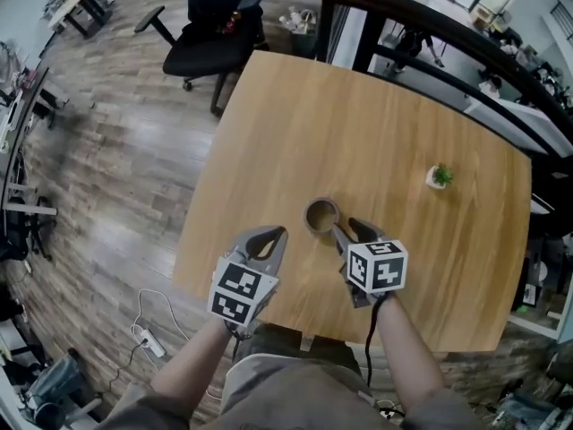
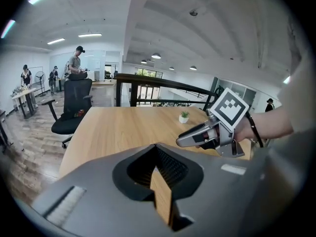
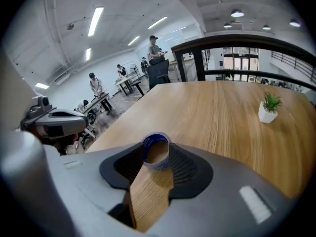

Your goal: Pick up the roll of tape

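A round-cornered, light wooden table (image 1: 358, 133) fills the middle of the head view, with grey plank flooring to its left. The roll of brown tape with a blue inner rim (image 1: 321, 215) lies flat on the tabletop in the lower middle of the frame, its hole facing up.

The right gripper (image 1: 345, 227) sits just right of and below the roll. Its jaws are spread, with bare wood showing between them. In the right gripper view the roll stands at the mouth of the jaws, right at their tips; whether a tip touches it cannot be told.

The left gripper (image 1: 279, 233) is lower left of the roll and clear of it, over the table's near edge. Its jaws are pressed together at the tips with nothing between them; the left gripper view shows only a thin sliver of tabletop behind the tips.

A small green plant in a white pot (image 1: 438, 176) stands on the table towards the right edge, well apart from the roll. A black office chair (image 1: 210, 34) is at the table's far corner, top centre-left. A dark railing (image 1: 430, 25) crosses the upper right. A white power strip (image 1: 148, 340) lies on the floor at lower left. People stand at desks far back in both gripper views.
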Action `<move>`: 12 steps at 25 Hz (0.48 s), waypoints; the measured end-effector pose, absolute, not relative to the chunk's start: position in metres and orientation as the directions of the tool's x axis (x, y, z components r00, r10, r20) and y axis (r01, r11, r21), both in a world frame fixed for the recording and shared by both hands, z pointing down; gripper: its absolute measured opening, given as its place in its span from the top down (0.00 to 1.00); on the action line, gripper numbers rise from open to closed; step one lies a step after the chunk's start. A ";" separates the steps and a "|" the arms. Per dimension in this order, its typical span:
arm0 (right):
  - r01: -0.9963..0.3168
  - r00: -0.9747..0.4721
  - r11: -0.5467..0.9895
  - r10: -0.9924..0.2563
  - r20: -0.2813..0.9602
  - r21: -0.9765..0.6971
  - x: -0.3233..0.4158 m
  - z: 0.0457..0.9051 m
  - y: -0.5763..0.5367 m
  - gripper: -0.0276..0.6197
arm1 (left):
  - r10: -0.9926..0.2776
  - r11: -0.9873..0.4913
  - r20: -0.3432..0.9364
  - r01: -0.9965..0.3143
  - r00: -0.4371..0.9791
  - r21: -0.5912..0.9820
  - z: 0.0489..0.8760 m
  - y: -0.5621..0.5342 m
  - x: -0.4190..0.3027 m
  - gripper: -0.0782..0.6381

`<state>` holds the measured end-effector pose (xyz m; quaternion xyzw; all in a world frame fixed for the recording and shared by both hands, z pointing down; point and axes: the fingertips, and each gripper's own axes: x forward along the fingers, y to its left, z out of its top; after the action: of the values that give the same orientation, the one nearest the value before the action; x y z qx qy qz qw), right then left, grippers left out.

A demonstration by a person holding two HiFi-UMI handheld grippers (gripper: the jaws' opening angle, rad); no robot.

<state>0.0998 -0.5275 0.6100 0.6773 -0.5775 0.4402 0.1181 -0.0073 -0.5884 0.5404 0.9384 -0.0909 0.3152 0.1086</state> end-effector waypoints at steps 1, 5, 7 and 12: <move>-0.881 -0.051 -0.318 -0.672 0.739 -0.350 0.100 0.616 -0.528 0.70 | -0.092 -0.961 0.617 -0.233 0.782 0.151 0.545 -0.589 -0.006 0.89; -0.861 -0.043 -0.361 -0.649 0.760 -0.357 0.104 0.636 -0.531 0.70 | -0.057 -0.964 0.630 -0.208 0.774 0.168 0.559 -0.591 0.002 0.89; -0.853 -0.037 -0.382 -0.637 0.770 -0.357 0.105 0.645 -0.531 0.70 | -0.044 -0.965 0.636 -0.198 0.770 0.174 0.565 -0.590 0.004 0.89; -0.837 -0.030 -0.419 -0.607 0.794 -0.352 0.102 0.666 -0.533 0.71 | -0.027 -0.962 0.648 -0.196 0.761 0.190 0.578 -0.590 0.002 0.89</move>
<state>0.1023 -0.5334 0.6657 0.6864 -0.5259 0.4883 0.1177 0.0017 -0.5903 0.5778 0.9302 -0.0600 0.3403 0.1238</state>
